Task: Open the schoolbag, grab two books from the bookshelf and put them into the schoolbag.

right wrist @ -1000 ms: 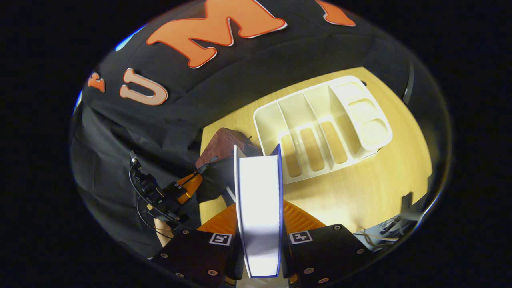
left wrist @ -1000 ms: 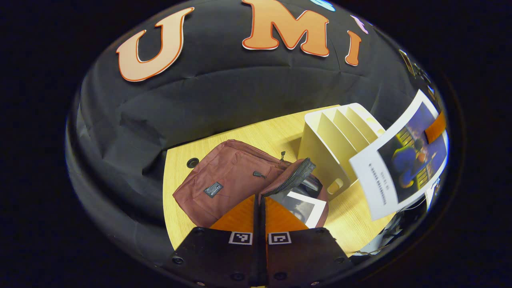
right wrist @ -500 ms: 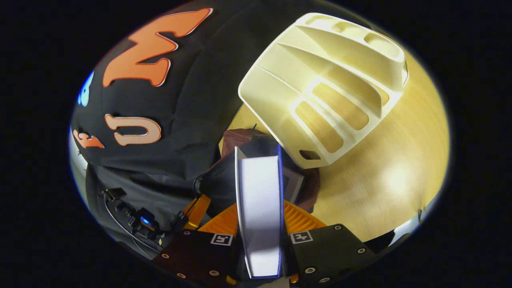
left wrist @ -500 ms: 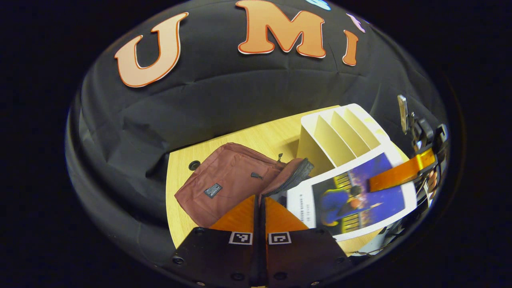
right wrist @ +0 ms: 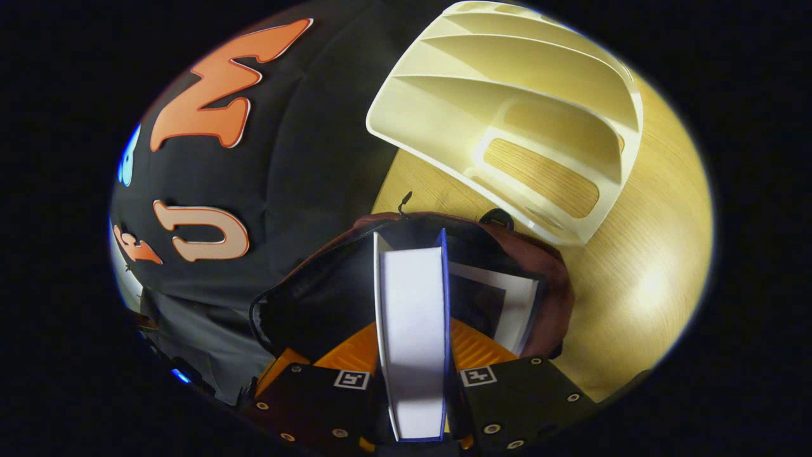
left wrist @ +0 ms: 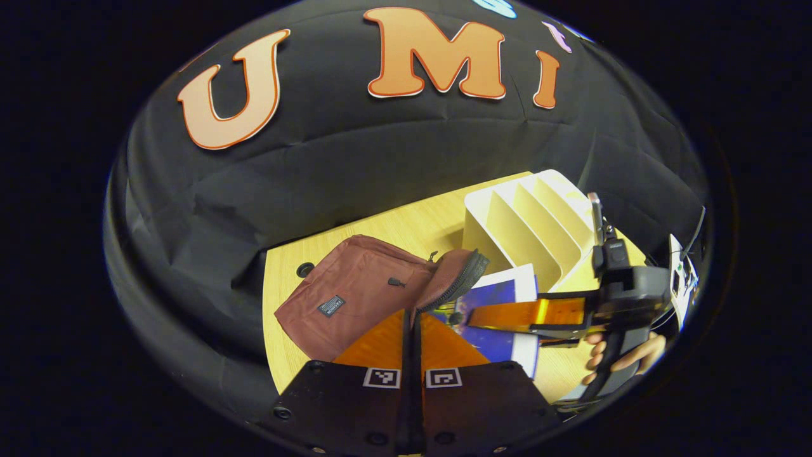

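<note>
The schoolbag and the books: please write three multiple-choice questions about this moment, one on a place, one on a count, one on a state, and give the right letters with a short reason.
1. Where does the bookshelf stand?
A. On the wooden table, beside the schoolbag
B. On the floor
C. On top of the schoolbag

2. How many books does the right gripper view show at the schoolbag's mouth?
A. None
B. Two
C. Four

3. What is the state of the right gripper?
A. Open and empty
B. Shut on the zipper pull
C. Shut on the blue-edged book

Answers:
1 A: the cream shelf rests on the tabletop next to the maroon bag.
2 B: the held book stands over the opening, and another book already lies inside.
3 C: both orange fingers press on the book's covers.
</note>
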